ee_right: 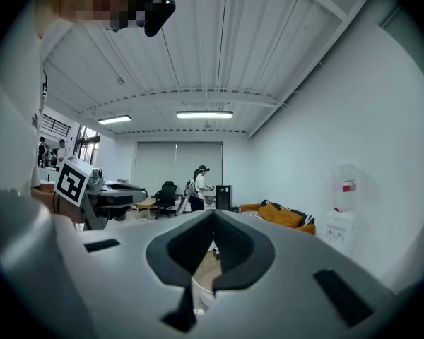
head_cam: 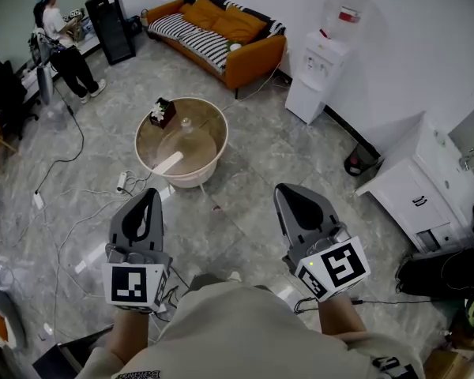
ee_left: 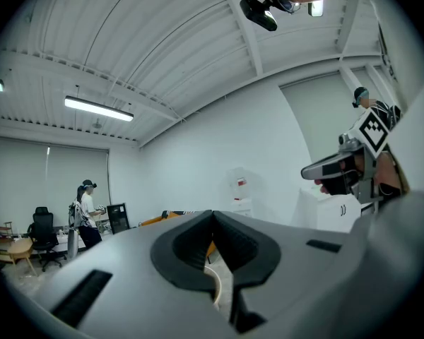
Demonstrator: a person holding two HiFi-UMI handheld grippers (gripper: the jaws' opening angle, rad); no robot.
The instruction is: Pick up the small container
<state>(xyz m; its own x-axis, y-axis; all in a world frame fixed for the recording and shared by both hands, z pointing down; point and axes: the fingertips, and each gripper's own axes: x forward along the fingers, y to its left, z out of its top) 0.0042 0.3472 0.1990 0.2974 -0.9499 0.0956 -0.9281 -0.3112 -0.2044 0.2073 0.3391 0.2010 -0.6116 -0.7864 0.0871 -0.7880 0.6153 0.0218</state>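
A round beige table [head_cam: 146, 129] stands on the floor ahead of me. On its far left edge sits a small dark box-like container [head_cam: 163, 113] with something white on top. A clear domed vessel [head_cam: 187, 142] and a white strip [head_cam: 167, 163] lie nearer the table's middle. My left gripper [head_cam: 152, 197] is held level, short of the table's near edge, jaws shut and empty. My right gripper [head_cam: 287, 190] is to the right of the table, also shut and empty. In the left gripper view the jaws [ee_left: 213, 214] meet at the tip; in the right gripper view the jaws [ee_right: 213, 214] do too.
An orange sofa [head_cam: 221, 30] stands behind the table, a water dispenser [head_cam: 324, 61] at the back right, a white cabinet [head_cam: 419, 184] at the right. Cables and a power strip [head_cam: 122, 181] lie on the floor at the left. A person [head_cam: 63, 42] stands at the far left.
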